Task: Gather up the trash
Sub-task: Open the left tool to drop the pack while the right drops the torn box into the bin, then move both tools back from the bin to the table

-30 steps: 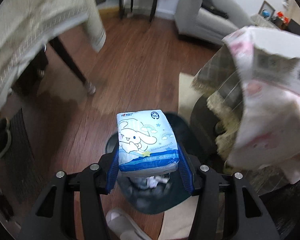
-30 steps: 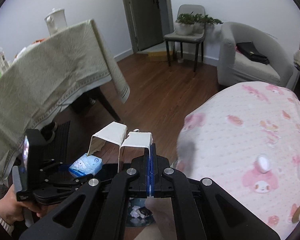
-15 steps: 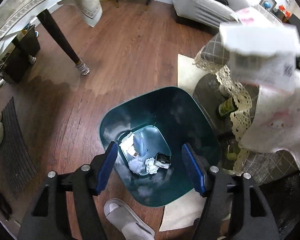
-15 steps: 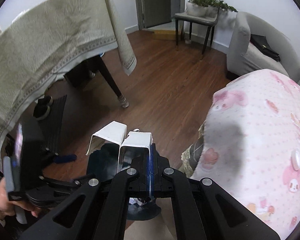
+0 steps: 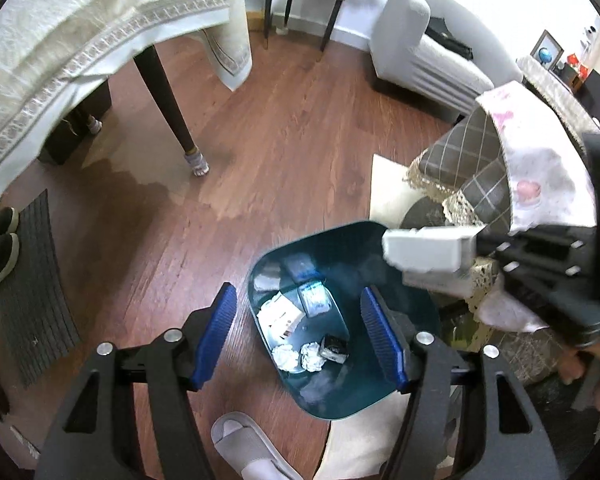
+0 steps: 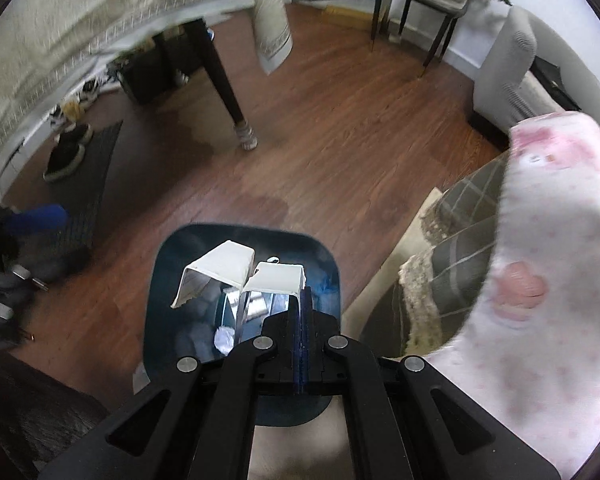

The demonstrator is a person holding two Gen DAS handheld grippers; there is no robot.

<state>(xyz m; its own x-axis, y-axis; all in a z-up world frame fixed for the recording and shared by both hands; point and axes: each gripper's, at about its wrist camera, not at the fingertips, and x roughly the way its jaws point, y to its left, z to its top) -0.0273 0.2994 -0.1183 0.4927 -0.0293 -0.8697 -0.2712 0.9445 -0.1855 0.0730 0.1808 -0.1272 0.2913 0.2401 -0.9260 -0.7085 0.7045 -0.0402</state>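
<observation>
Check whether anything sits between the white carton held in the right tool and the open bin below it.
Nothing visible blocks it. The right tool holds the torn white carton directly above the teal bin, whose mouth is open. The left tool is open and empty, to the side in the right wrist view.

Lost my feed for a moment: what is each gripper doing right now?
Left gripper: jaws open, empty, over the teal bin.
Right gripper: jaws shut on a torn white carton, above that bin.

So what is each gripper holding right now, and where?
Left gripper holds nothing. Right gripper pinches the white folded carton by its near edge.
</observation>
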